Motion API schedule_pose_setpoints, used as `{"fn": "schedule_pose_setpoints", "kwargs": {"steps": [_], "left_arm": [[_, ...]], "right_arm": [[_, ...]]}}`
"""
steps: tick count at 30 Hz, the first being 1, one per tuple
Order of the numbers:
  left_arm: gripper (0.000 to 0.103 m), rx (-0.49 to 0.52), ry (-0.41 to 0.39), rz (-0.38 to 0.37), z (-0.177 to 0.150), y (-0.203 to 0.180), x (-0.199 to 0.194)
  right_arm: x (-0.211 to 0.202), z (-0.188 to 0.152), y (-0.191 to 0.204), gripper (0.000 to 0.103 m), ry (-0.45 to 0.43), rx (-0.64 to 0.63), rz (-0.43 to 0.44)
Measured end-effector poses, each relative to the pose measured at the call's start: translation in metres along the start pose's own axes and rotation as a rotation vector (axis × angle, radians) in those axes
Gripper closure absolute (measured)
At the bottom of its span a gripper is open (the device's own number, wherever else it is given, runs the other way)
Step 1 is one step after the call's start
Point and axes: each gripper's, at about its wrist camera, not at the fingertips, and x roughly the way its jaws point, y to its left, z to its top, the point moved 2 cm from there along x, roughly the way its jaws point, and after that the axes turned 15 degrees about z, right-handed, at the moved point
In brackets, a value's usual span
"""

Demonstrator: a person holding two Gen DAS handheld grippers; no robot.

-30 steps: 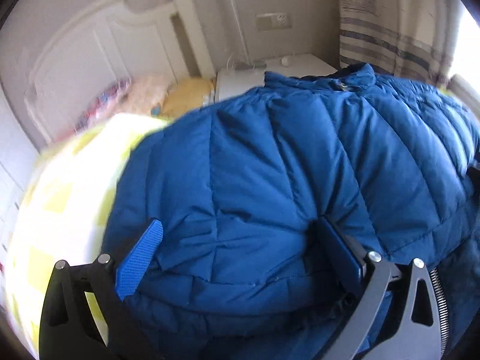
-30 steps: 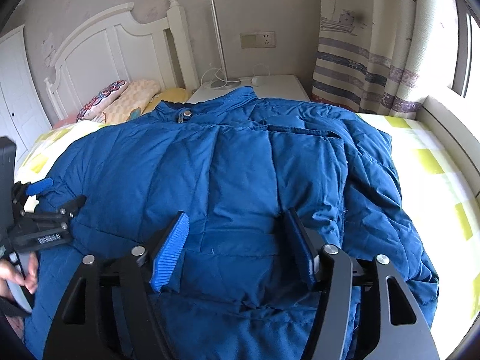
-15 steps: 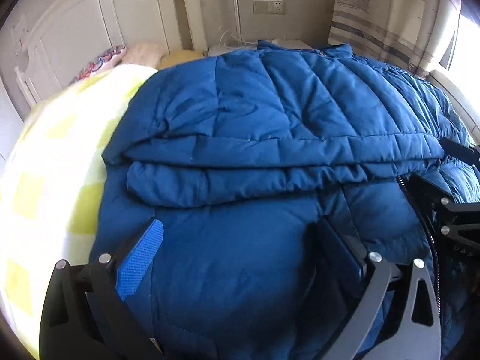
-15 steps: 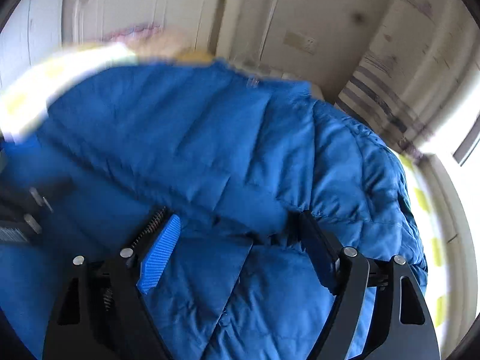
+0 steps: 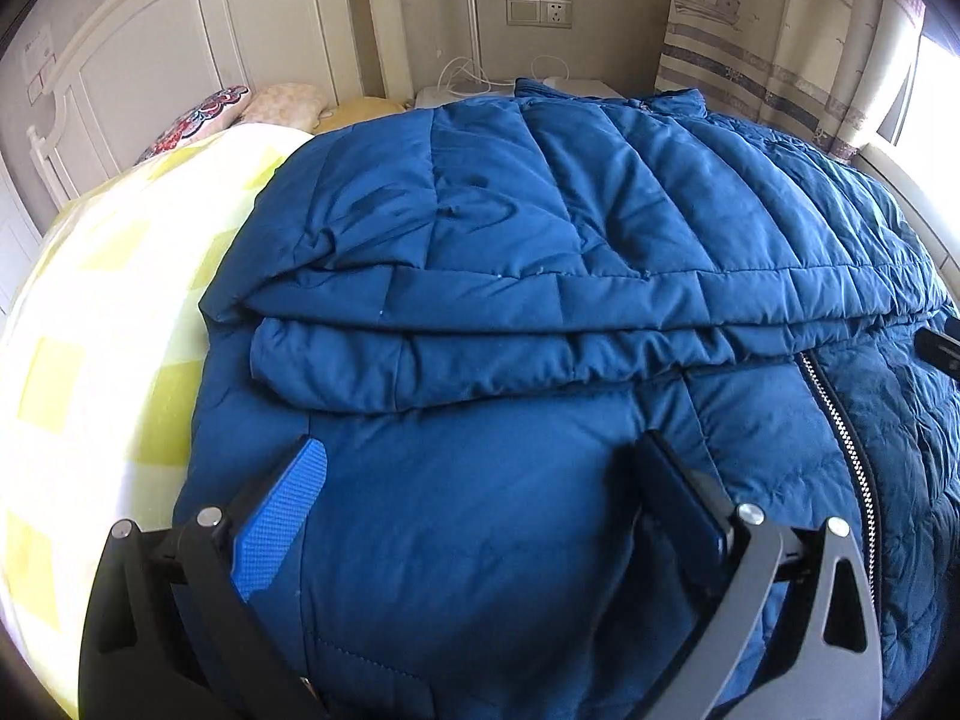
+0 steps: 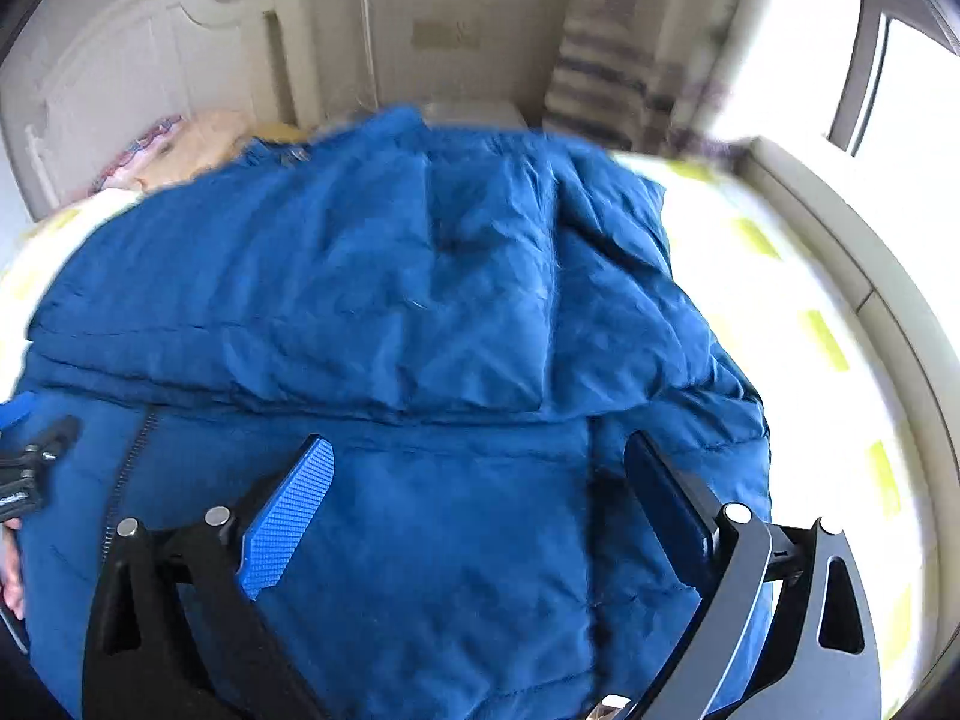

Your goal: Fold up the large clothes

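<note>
A large blue quilted puffer jacket (image 5: 540,228) lies on the bed, its far half folded over toward me with the fold edge running across the middle. A silver zipper (image 5: 840,414) shows on the near layer at the right. My left gripper (image 5: 480,468) is open and empty, fingers spread over the near hem part. The jacket also fills the right wrist view (image 6: 390,300), which is blurred. My right gripper (image 6: 480,462) is open and empty over the jacket's near right part. The left gripper's tip shows at the left edge of the right wrist view (image 6: 24,468).
The bed has a yellow-and-white checked cover (image 5: 102,312). A white headboard (image 5: 180,42) and pillows (image 5: 240,114) stand at the back left, a white bedside table (image 5: 468,93) behind the jacket. Striped curtains (image 5: 780,48) and a window ledge (image 6: 852,264) are at the right.
The jacket's far half has come down folded over the near half, and both grippers have drawn back toward the near hem. The right wrist view has swung right and is in motion.
</note>
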Motion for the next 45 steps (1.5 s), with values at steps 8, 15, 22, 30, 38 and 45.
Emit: {"fn": "schedule_pose_setpoints", "kwargs": {"steps": [8, 15, 22, 30, 38, 45], "left_arm": [[0.002, -0.003, 0.001, -0.004, 0.001, 0.0, 0.001], [0.002, -0.003, 0.0, -0.002, -0.002, -0.002, 0.0], [0.002, -0.044, -0.073, -0.017, -0.001, -0.003, -0.03], [0.002, 0.165, -0.087, -0.099, -0.013, -0.057, -0.035], [0.002, -0.024, -0.099, -0.059, -0.005, 0.001, -0.034], [0.002, -0.27, 0.046, -0.068, -0.008, 0.075, -0.002]], "right_arm": [[0.038, -0.012, 0.05, 0.006, 0.157, -0.218, 0.068], [0.023, -0.024, 0.051, 0.005, 0.16, -0.205, 0.07], [0.0, -0.015, 0.042, 0.006, 0.097, -0.147, 0.119], [0.021, -0.036, 0.052, 0.004, 0.166, -0.225, 0.121], [-0.004, -0.035, 0.026, 0.006, 0.125, -0.16, 0.032], [-0.016, -0.044, -0.045, 0.005, 0.083, 0.04, 0.027]]}}
